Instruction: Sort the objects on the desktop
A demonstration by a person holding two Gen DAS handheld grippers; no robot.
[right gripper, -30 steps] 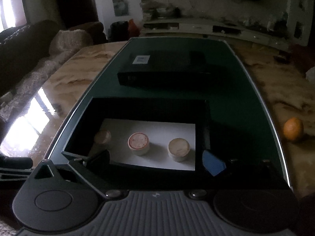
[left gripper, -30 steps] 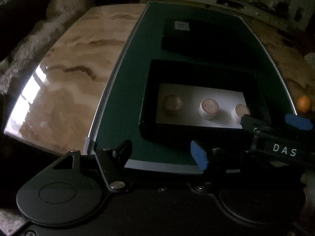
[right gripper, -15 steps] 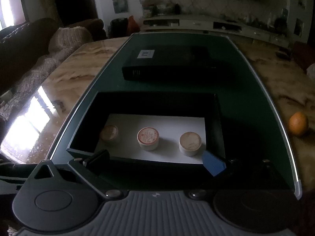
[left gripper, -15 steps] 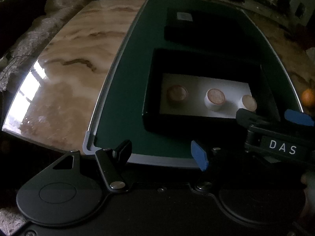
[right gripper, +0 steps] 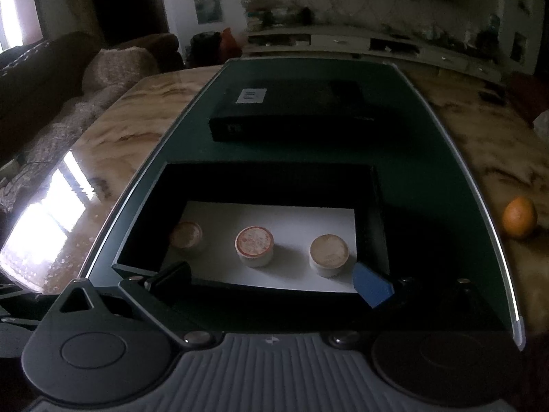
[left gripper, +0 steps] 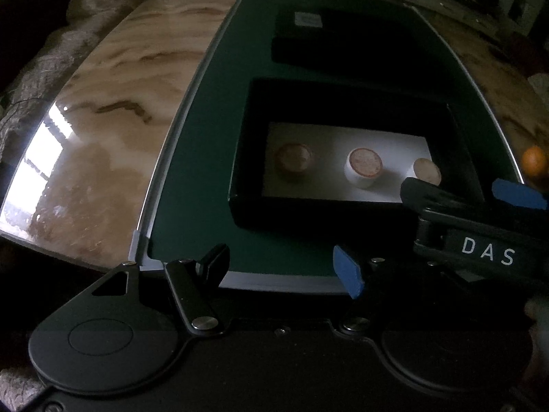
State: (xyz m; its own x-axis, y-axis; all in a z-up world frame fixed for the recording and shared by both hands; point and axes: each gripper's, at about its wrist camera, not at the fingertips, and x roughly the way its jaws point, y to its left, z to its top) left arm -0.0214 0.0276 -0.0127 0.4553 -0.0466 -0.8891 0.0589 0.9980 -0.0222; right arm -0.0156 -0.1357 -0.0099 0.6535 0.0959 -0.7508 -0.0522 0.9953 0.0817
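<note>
An open black box (right gripper: 274, 176) with a white floor sits on a green mat (right gripper: 429, 171). Three small round tubs stand in a row inside it: left (right gripper: 187, 235), middle (right gripper: 254, 245), right (right gripper: 328, 254). The box also shows in the left wrist view (left gripper: 343, 103), with the middle tub (left gripper: 364, 167). My right gripper (right gripper: 271, 279) is open and empty, just over the box's near wall. My left gripper (left gripper: 281, 267) is open and empty at the mat's near edge. The right gripper's body (left gripper: 480, 226) crosses the left wrist view at the right.
A closed black box with a white label (right gripper: 291, 111) lies on the mat behind the open one. An orange (right gripper: 520, 221) sits on the marble table (right gripper: 113, 158) to the right of the mat. A sofa with a blanket is at the left.
Both grippers have pulled back and risen a little; the box and tubs look farther off and more of the room shows. The tubs have not moved.
</note>
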